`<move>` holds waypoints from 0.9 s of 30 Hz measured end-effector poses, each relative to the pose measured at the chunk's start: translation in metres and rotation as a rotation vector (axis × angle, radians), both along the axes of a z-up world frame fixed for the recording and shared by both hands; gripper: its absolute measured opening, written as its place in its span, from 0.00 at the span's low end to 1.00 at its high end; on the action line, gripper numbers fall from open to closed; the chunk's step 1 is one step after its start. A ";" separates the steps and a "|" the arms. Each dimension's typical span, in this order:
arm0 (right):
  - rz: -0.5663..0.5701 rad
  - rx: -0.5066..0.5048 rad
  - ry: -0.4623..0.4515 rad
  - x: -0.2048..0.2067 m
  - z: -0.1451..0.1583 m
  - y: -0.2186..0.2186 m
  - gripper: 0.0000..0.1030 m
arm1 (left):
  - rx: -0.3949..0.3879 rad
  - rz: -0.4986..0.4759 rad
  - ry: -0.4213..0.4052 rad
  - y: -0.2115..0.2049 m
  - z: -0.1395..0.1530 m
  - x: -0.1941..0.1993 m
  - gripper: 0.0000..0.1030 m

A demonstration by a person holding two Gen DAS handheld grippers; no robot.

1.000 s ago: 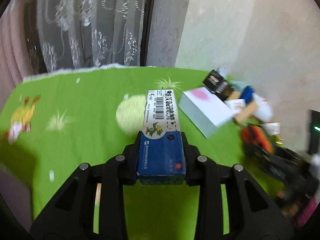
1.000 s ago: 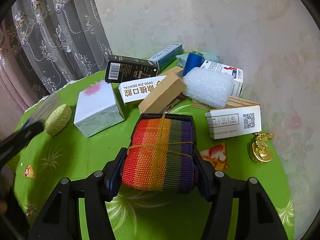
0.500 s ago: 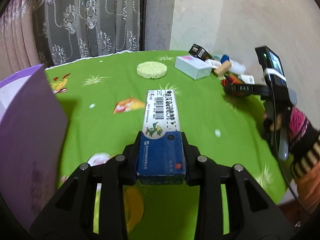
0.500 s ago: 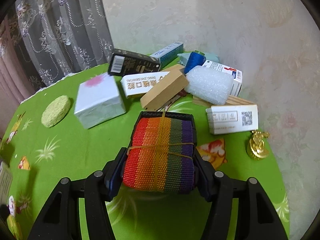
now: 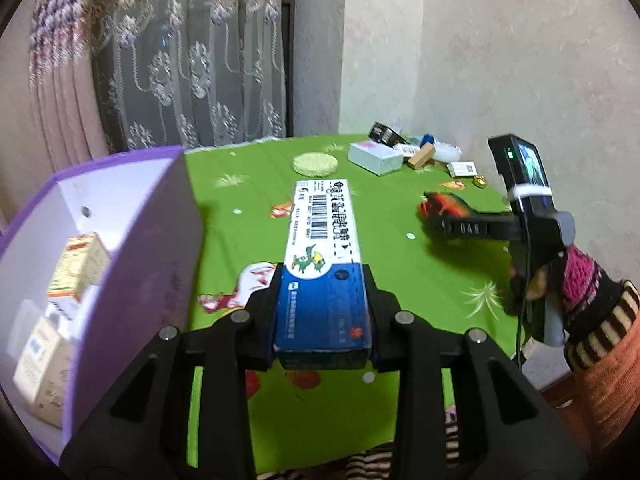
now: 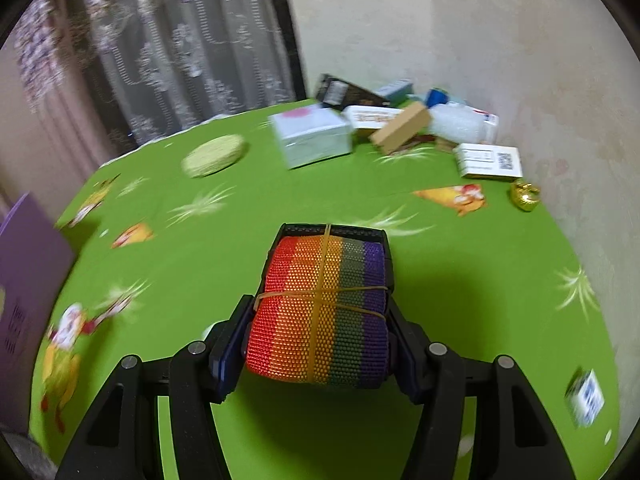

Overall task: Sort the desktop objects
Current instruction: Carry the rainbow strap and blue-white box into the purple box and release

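Green surface (image 5: 400, 280) below, both grippers carry: left gripper (image 5: 322, 316) clamps the blue box (image 5: 322, 256), right gripper (image 6: 320, 320) the rainbow strap roll (image 6: 320, 312); next, the purple bin (image 5: 132, 240) at frame left.

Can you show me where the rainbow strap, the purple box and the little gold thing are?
rainbow strap (image 6: 320, 312): right wrist view, on its woven top where the rubber bands cross.
purple box (image 5: 140, 248): left wrist view, on its outer side wall.
little gold thing (image 6: 525, 196): right wrist view, on its shiny body.
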State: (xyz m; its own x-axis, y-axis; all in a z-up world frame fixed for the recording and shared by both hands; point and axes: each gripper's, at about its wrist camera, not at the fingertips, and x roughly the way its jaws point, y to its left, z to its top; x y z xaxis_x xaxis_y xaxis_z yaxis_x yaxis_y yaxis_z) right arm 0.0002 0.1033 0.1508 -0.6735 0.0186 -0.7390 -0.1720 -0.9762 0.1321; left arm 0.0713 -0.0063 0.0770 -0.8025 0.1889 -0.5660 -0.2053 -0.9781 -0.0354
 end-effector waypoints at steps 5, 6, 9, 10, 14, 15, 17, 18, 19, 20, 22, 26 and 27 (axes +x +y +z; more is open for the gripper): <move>0.092 0.024 0.018 0.012 0.013 -0.042 0.59 | 0.006 0.058 0.046 -0.013 0.019 0.010 0.35; 0.110 0.029 0.026 0.013 0.017 -0.049 0.59 | 0.014 0.069 0.055 -0.016 0.024 0.012 0.35; 0.175 0.027 0.074 0.018 0.038 -0.076 0.59 | 0.017 0.108 0.103 -0.028 0.040 0.024 0.35; 0.196 0.032 0.093 0.020 0.046 -0.086 0.59 | 0.013 0.120 0.119 -0.033 0.045 0.028 0.35; 0.312 0.064 0.182 0.027 0.078 -0.133 0.59 | 0.005 0.199 0.168 -0.063 0.061 0.046 0.35; 0.336 0.073 0.201 0.029 0.084 -0.145 0.59 | 0.002 0.223 0.177 -0.071 0.064 0.048 0.35; 0.399 0.093 0.238 0.031 0.097 -0.173 0.59 | 0.017 0.266 0.181 -0.090 0.068 0.052 0.35; 0.425 0.098 0.252 0.031 0.102 -0.185 0.59 | 0.030 0.292 0.179 -0.102 0.069 0.053 0.35; 0.454 0.106 0.267 0.030 0.108 -0.198 0.59 | 0.036 0.317 0.182 -0.111 0.070 0.054 0.35; 0.481 0.123 0.282 0.029 0.113 -0.213 0.59 | 0.041 0.352 0.185 -0.123 0.070 0.054 0.35; 0.527 0.136 0.298 0.026 0.121 -0.239 0.59 | 0.055 0.393 0.177 -0.140 0.070 0.052 0.35; 0.607 0.140 0.309 0.013 0.125 -0.284 0.59 | 0.087 0.467 0.145 -0.176 0.063 0.043 0.35; 0.624 0.146 0.308 0.008 0.124 -0.297 0.59 | 0.095 0.480 0.140 -0.183 0.061 0.042 0.35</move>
State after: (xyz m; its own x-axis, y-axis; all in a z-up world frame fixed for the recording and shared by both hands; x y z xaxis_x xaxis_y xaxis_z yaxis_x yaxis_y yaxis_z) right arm 0.0083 -0.1938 0.2746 -0.7688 -0.3546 -0.5322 0.4493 -0.8917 -0.0549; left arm 0.1135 -0.1895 0.1380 -0.8787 -0.1740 -0.4446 0.2571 -0.9571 -0.1335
